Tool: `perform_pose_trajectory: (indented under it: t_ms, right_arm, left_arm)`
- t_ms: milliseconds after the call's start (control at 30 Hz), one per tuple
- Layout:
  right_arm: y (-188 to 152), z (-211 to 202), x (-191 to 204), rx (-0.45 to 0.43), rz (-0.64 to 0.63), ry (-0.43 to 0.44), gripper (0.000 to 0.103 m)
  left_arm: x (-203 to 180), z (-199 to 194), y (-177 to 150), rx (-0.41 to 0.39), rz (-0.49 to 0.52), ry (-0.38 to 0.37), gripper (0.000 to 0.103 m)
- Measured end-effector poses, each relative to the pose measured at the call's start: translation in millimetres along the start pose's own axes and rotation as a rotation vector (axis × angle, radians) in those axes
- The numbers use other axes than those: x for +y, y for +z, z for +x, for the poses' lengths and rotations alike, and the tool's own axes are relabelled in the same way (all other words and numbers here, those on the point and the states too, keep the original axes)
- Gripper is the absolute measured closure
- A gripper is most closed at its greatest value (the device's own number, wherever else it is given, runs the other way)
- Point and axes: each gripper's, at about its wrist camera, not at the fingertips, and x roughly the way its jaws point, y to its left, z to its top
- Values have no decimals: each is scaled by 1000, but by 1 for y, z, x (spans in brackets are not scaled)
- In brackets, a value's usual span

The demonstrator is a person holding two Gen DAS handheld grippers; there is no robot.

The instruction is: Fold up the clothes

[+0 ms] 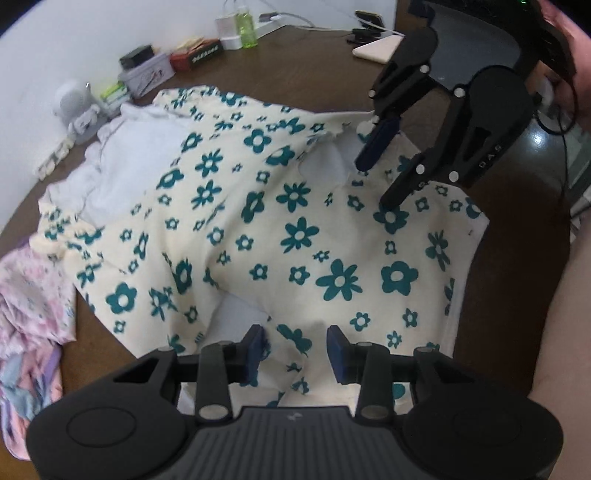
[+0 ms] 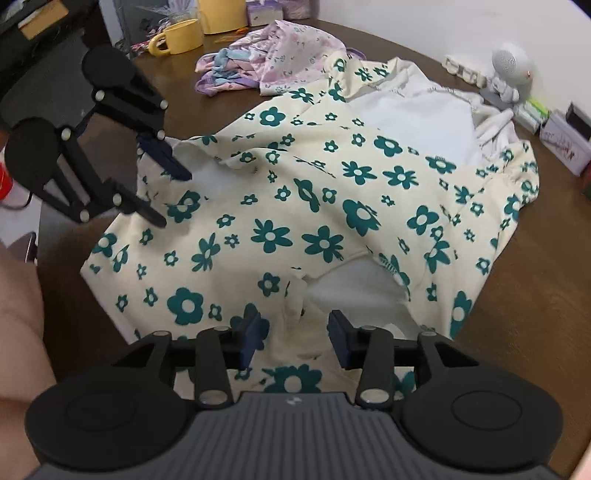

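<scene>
A cream garment with teal flowers (image 1: 295,229) (image 2: 332,206) lies spread and rumpled on the brown table (image 1: 303,74), its white inner side (image 1: 140,155) showing at the far end. My left gripper (image 1: 295,350) is open, low over the garment's near edge, with cloth under and between its fingers. My right gripper (image 1: 376,182) is open at the opposite edge, its upper blue pad (image 1: 380,140) by a lifted fold. In the right wrist view my right gripper (image 2: 295,338) stands open over a sleeve opening, and the left gripper (image 2: 173,198) sits open at the far left edge.
A crumpled pink and purple garment (image 1: 29,295) (image 2: 280,51) lies beside the floral one. Small boxes (image 1: 147,72), a green bottle (image 1: 246,29) and a white figure (image 1: 74,107) line the wall. A yellow mug (image 2: 181,37) stands behind. A person's arm (image 1: 569,295) is at the right.
</scene>
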Motion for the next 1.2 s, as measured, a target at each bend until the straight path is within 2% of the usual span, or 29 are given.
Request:
perform_pose_trajectory:
  t_ms: [33, 67, 100, 167, 200, 267, 433, 533, 567, 633, 667, 700, 767, 833, 900, 1067, 1200]
  right_arm:
    - [-1, 2, 0, 9, 7, 13, 71]
    - [-3, 3, 1, 20, 13, 28, 85]
    - [-5, 3, 2, 33, 18, 45, 90]
    - [-10, 0, 8, 46, 13, 64, 93]
    - [-12, -3, 10, 52, 10, 78, 98]
    - [-17, -8, 16, 72, 12, 122, 99]
    - [-27, -9, 21, 86, 33, 124, 97]
    - [-26, -18, 17, 44, 63, 108, 87]
    - [-25, -23, 14, 17, 76, 92, 81]
    - [-24, -36, 5, -58, 125, 53, 71]
    - [-23, -41, 1, -87, 149, 36, 64]
    - [-25, -41, -2, -94, 169, 26, 60]
    - [-28, -41, -9, -108, 210, 4, 57]
    - [-31, -41, -16, -123, 251, -18, 54]
    - [-34, -41, -23, -137, 293, -40, 45]
    - [-46, -39, -30, -160, 379, -77, 26]
    - [-59, -42, -31, -160, 456, -87, 24]
  left_arm:
    - [1, 3, -1, 7, -8, 5, 69]
    - [1, 5, -3, 13, -13, 6, 78]
    - [2, 6, -5, 19, -19, 1, 87]
    - [3, 6, -9, 20, -42, -40, 94]
    - [5, 4, -12, 20, -52, -69, 95]
    - [3, 0, -16, 19, -44, -79, 95]
    - [-10, -2, -22, 20, -20, -55, 96]
    - [-11, -7, -21, -12, -42, -19, 89]
    - [-9, -11, -21, -34, -57, -9, 85]
    - [-4, -22, -23, -90, -97, 18, 72]
    - [-2, -28, -24, -119, -121, 33, 60]
    - [2, -33, -25, -148, -149, 52, 51]
    - [8, -39, -27, -182, -200, 86, 44]
    - [13, -42, -30, -199, -247, 115, 42]
    - [14, -40, -36, -200, -273, 117, 38]
    - [13, -33, -50, -195, -318, 115, 38]
    - [10, -36, -57, -206, -327, 112, 38]
